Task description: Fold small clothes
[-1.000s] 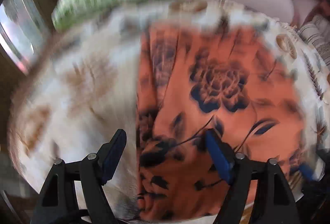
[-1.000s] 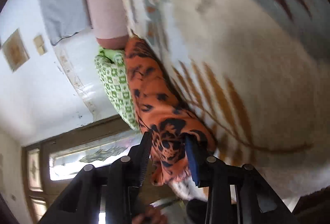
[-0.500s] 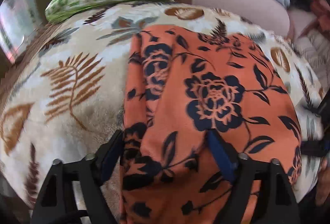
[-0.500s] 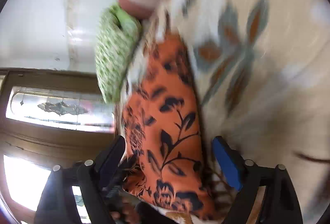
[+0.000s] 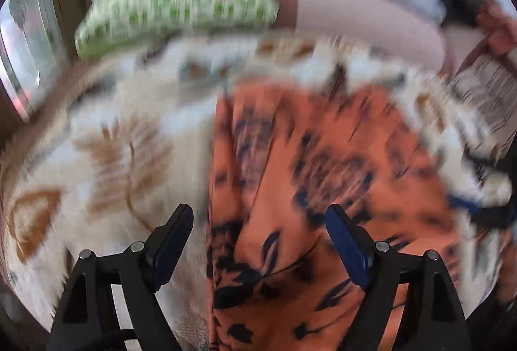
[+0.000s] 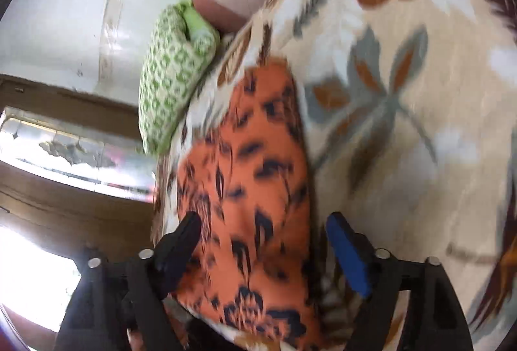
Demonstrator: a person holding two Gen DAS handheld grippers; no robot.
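Note:
An orange cloth with a dark floral print (image 5: pixel 323 189) lies flat on a cream leaf-patterned blanket (image 5: pixel 113 163). My left gripper (image 5: pixel 258 231) is open above the cloth's near left edge, its jaws wide apart and empty. The left wrist view is blurred by motion. In the right wrist view the same cloth (image 6: pixel 252 189) shows as a long folded strip on the blanket (image 6: pixel 404 92). My right gripper (image 6: pixel 263 238) is open, its jaws spread on either side of the strip's near end, holding nothing.
A green-and-white patterned pillow (image 5: pixel 181 2) lies at the far end of the blanket, also in the right wrist view (image 6: pixel 171 76). A pink bolster (image 5: pixel 362 15) lies beside it. A glazed wooden door (image 6: pixel 64 157) stands beyond the bed edge.
My right gripper let go of the cloth and opened wide, and has since shifted a little along the strip. My left gripper stayed open and drew back slightly; its camera is moving now.

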